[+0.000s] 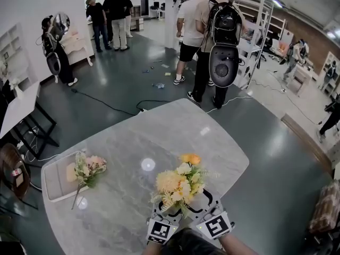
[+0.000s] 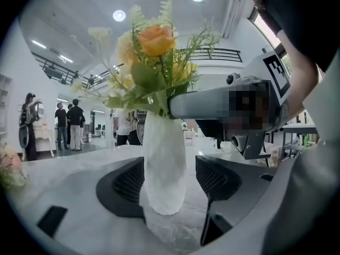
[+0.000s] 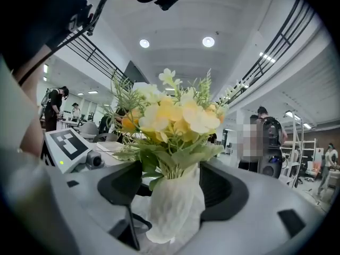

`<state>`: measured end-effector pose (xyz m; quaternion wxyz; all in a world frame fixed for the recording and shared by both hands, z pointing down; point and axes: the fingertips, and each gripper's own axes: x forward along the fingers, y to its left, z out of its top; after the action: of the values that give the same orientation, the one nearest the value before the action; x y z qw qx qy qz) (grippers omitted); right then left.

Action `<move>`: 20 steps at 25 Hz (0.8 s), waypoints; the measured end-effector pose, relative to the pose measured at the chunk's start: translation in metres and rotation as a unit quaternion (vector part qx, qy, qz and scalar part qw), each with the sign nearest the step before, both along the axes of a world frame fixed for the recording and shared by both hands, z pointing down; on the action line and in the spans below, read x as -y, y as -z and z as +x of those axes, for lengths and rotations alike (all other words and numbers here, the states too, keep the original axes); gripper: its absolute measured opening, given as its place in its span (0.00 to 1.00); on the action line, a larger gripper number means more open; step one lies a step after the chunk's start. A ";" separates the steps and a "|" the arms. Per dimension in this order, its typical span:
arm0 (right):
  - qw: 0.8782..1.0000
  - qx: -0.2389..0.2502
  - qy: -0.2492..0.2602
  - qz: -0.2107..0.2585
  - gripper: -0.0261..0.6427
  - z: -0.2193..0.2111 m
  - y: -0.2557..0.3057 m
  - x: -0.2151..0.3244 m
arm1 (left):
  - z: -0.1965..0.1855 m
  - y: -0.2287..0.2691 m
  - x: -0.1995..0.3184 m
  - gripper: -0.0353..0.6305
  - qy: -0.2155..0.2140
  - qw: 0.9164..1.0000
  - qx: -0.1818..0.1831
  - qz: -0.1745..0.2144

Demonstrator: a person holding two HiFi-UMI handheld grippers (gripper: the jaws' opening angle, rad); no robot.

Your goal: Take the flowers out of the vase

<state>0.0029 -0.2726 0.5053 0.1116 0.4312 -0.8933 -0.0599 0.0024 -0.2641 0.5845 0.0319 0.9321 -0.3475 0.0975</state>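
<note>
A white textured vase [image 2: 164,163] stands on the marble table [image 1: 133,137] near its front edge. It holds a bunch of yellow and orange flowers [image 1: 179,183]. Both grippers come at the vase from the near side. My left gripper [image 2: 167,180] is open, and the vase stands between its dark pads [image 2: 125,181] with a gap on each side. My right gripper [image 3: 172,187] is open too, with the vase [image 3: 175,211] and the leafy stems [image 3: 170,163] between its jaws. In the head view the left gripper [image 1: 163,217] and right gripper [image 1: 210,211] flank the bouquet, which hides the vase.
A second small bouquet [image 1: 87,168] lies on a pale tray [image 1: 53,182] at the table's left edge. Several people [image 1: 204,41] stand on the dark floor beyond the table, where a black cable [image 1: 106,105] runs. A dark chair [image 1: 13,171] stands at the far left.
</note>
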 end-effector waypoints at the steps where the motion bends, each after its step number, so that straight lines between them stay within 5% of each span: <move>1: 1.000 -0.002 0.004 0.005 0.53 -0.002 0.001 0.001 | 0.001 0.000 0.003 0.50 0.000 1.000 0.001 0.002; 20: 0.998 0.017 0.002 0.056 0.52 -0.004 0.022 0.015 | 0.000 -0.004 0.018 0.46 0.006 1.000 0.015 0.027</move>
<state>-0.0013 -0.2875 0.4830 0.0722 0.4362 -0.8910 -0.1032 0.0023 -0.2823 0.5887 0.0019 0.9290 -0.3558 0.1017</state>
